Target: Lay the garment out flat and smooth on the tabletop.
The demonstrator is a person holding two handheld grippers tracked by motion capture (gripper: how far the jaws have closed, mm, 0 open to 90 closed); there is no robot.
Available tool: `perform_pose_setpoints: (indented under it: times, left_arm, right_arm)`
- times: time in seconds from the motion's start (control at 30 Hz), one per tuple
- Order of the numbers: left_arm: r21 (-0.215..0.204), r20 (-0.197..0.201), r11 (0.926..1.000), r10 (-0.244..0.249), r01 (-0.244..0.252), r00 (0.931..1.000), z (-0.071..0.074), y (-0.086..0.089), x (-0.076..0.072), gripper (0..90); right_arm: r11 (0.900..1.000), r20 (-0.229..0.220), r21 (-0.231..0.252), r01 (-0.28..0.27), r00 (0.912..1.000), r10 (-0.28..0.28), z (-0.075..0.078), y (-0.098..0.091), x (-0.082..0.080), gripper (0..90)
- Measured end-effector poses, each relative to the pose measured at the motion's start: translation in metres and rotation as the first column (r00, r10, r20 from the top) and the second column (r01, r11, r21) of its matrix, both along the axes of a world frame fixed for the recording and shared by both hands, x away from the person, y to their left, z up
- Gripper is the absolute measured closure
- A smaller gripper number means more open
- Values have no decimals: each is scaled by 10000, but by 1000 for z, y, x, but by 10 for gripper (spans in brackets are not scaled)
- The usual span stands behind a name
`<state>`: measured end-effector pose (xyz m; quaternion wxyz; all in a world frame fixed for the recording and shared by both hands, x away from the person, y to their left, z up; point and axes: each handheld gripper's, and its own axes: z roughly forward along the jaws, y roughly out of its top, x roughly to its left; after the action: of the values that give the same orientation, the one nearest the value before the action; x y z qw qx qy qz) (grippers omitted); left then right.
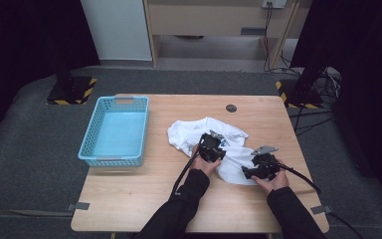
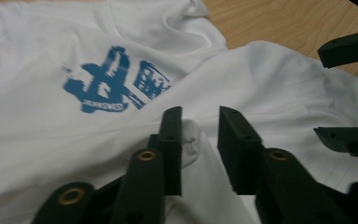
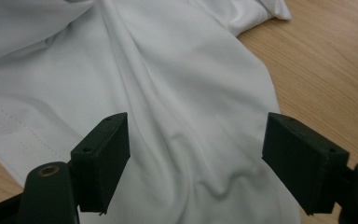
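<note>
High view: grey carpet and dark curtains surround my wooden table (image 1: 129, 199). A blue plastic basket (image 1: 113, 130) with nothing in it sits at the table's left side. A crumpled white T-shirt (image 1: 191, 133) with a blue print lies at the centre. My forearms reach in from below. My left gripper (image 2: 200, 122) sits over the shirt, jaws slightly parted, a fold of cloth against one pad. My right gripper (image 3: 196, 154) hovers wide open above the shirt's edge, holding nothing.
</note>
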<state>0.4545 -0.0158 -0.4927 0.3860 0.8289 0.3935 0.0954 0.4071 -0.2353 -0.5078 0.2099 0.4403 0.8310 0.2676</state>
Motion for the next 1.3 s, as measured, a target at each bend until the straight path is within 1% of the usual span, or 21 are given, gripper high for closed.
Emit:
perform_pose_setpoints:
  times: [0.03,0.1,0.13,0.2,0.23,0.3,0.37,0.4,0.47,0.53,0.6,0.73,0.8,0.83,0.93,1.0,1.03,1.17,1.2,1.27,1.3]
  left_arm:
    - [-38,139,10000,-30,30,9999,4,5,-2,662]
    - [-180,286,9998,-73,78,9996,10,17,-8,611]
    - [-158,387,9998,-81,87,9992,13,23,-12,583]
    - [-228,411,9997,-38,48,9991,14,36,-19,568]
    - [-208,380,9998,-17,25,9993,13,42,-22,560]
    - [79,324,10000,-3,0,9995,7,51,-28,568]
    - [351,180,9994,9,-16,9998,-3,56,-30,583]
    - [406,120,9992,-10,5,9999,-7,57,-30,587]
    - [459,2,9989,-92,92,10000,-15,56,-29,596]
    - [590,35,9981,-204,202,9998,-21,52,-28,596]
    - [444,42,9988,-219,217,9998,-26,48,-27,596]
    - [518,58,9983,-256,252,9997,-32,41,-23,600]
    - [423,171,9986,-309,301,9994,-33,39,-22,617]
    - [446,240,9986,-310,299,9992,-34,37,-22,631]
    - [341,245,9990,-287,279,9993,-34,35,-22,744]
    - [415,307,9986,-353,340,9989,-34,32,-24,836]
    - [491,365,9982,-350,331,9987,-34,31,-25,858]
    - [865,449,9962,-181,141,9988,-31,29,-28,886]
    - [930,391,9955,-199,162,9990,-29,30,-29,886]
    - [1016,473,9947,-205,156,9987,-24,36,-32,887]
    - [1131,453,9934,-243,190,9987,-20,40,-34,887]
  right_arm:
    - [10000,6,-7,10,10000,-10,0,0,0,228]
    - [10000,7,-2,16,10000,-16,0,0,0,228]
    - [10000,1,-8,7,10000,-7,0,0,0,227]
    - [10000,-23,-20,19,10000,-19,0,0,-1,228]
    - [10000,-33,-20,19,10000,-19,0,0,-1,227]
    - [10000,-38,-41,11,10000,-11,0,0,-1,228]
    - [10000,-45,-52,10,10000,-10,0,0,-1,228]
    - [10000,-47,-55,5,10000,-5,-1,1,-1,229]
    - [10000,-56,-78,-8,10000,7,-1,1,-1,230]
    - [9999,-70,-108,-19,10000,18,-1,1,0,230]
    - [9999,-77,-117,-35,10000,34,-2,1,0,230]
    - [9999,-66,-144,-55,10000,54,-1,1,0,231]
    - [9999,-65,-136,-50,10000,49,-1,1,-1,231]
    - [9999,-62,-132,-45,10000,44,-1,1,-1,231]
    - [9999,-99,-164,-42,9999,40,-2,1,-1,230]
    - [9997,-141,-225,-45,9999,42,-3,2,-1,227]
    - [9997,-169,-244,-44,9998,39,-4,2,-1,227]
    - [9996,-191,-281,-50,9998,45,-4,2,-1,227]
    - [9996,-194,-285,-49,9998,44,-4,2,-1,227]
    - [9996,-201,-289,-57,9998,51,-4,2,-1,227]
    - [9995,-206,-298,-67,9998,60,-4,2,-1,227]
